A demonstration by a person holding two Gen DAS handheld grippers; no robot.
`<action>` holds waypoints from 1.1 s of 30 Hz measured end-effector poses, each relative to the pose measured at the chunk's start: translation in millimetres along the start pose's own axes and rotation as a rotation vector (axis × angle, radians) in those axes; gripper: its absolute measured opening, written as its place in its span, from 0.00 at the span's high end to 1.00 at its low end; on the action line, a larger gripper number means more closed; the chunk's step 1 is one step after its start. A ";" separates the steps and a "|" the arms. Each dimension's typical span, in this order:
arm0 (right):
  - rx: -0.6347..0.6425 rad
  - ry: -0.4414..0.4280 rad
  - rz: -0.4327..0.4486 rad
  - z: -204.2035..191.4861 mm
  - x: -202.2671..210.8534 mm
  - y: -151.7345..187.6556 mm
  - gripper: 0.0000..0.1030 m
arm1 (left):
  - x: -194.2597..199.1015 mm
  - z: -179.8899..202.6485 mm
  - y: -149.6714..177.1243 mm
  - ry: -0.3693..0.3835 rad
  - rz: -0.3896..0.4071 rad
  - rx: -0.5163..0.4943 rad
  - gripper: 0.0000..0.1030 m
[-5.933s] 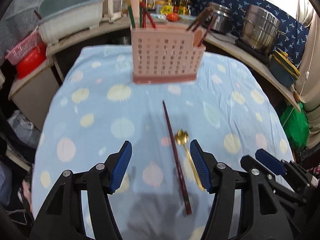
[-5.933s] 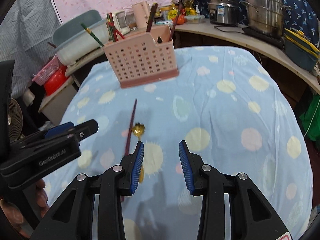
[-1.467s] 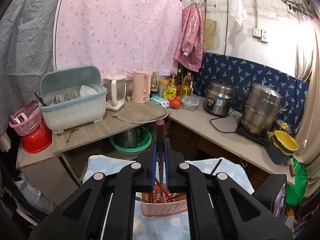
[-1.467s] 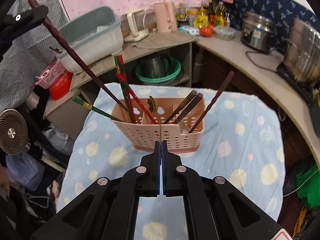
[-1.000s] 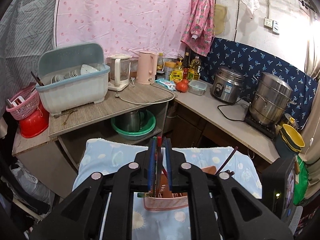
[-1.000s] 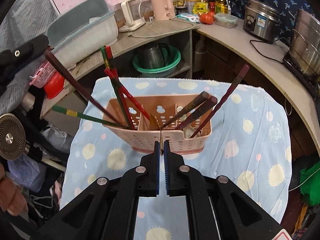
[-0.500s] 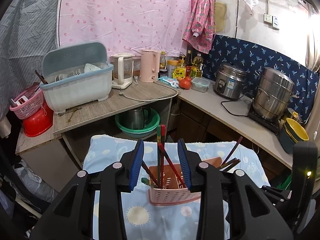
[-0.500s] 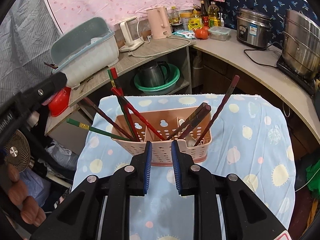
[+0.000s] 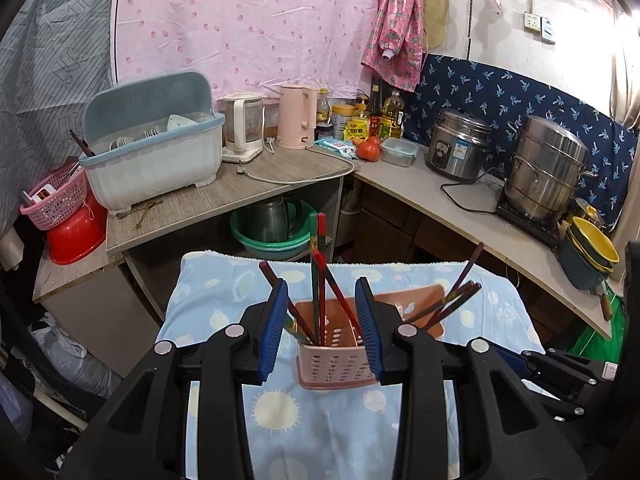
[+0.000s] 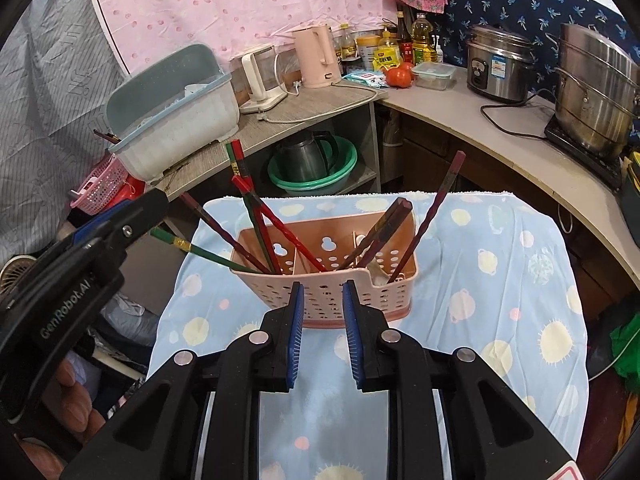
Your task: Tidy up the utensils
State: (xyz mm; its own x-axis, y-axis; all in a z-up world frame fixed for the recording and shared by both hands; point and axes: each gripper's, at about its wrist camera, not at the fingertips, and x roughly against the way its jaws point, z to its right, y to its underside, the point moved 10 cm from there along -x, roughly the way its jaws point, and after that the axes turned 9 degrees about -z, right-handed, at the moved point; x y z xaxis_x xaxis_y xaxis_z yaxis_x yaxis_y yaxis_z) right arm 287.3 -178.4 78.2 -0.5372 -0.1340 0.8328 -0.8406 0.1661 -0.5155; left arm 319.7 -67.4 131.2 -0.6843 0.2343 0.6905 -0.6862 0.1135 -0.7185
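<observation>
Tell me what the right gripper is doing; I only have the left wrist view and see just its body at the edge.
Observer: The right gripper has just been opening. Its fingers stand apart with nothing between them.
Operator: Anything hanging out?
Observer: A green chopstick leans low over the left rim of the pink caddy.
Operator: Anything left lying loose?
Observer: No utensil shows on the visible blue cloth around the caddy.

spoon: not visible, perhaps inside caddy (image 10: 328, 276) | chopstick (image 10: 260, 228) tips: hidden
</observation>
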 end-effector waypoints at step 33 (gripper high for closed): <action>-0.051 0.226 0.128 40.9 23.2 73.3 0.37 | -5.2 -6.6 101.1 -0.092 -0.109 0.058 0.11</action>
State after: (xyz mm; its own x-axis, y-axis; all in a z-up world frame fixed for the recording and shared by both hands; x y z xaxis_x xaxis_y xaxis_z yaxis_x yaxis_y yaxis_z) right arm 210.4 -209.2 51.5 -0.6051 0.1123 0.7882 -0.7590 0.2177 -0.6137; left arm 255.6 -50.7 54.4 -0.6231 0.1334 0.7707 -0.7688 0.0768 -0.6349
